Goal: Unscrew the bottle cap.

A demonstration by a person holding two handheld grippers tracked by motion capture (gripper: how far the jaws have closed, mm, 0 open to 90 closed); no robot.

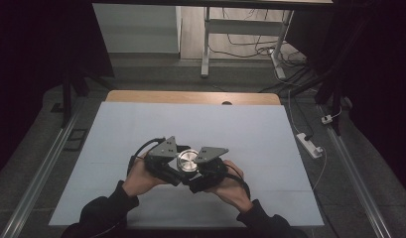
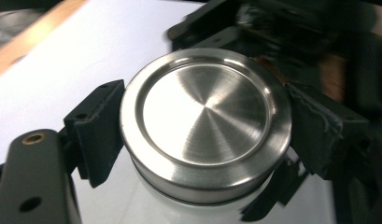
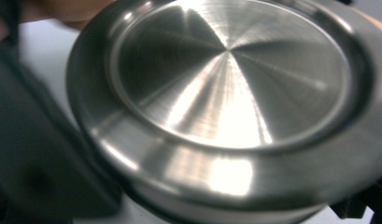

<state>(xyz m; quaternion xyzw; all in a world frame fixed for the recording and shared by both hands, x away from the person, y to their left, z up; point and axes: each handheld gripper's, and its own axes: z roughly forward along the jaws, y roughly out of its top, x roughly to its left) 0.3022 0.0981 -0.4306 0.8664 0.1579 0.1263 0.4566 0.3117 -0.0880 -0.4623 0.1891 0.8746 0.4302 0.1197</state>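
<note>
Both grippers [image 1: 167, 161] [image 1: 206, 166] pinch a steel lid [image 1: 187, 160] over the white table [image 1: 250, 139]; dark room, cables [image 1: 255, 47] behind.

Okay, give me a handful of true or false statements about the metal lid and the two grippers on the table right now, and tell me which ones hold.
1. The left gripper has its jaws on opposite sides of the round steel lid. True.
2. The lid is square. False: it is round.
3. The table cover is red. False: it is pale white.
4. The right gripper sits close against the lid. True.
</note>
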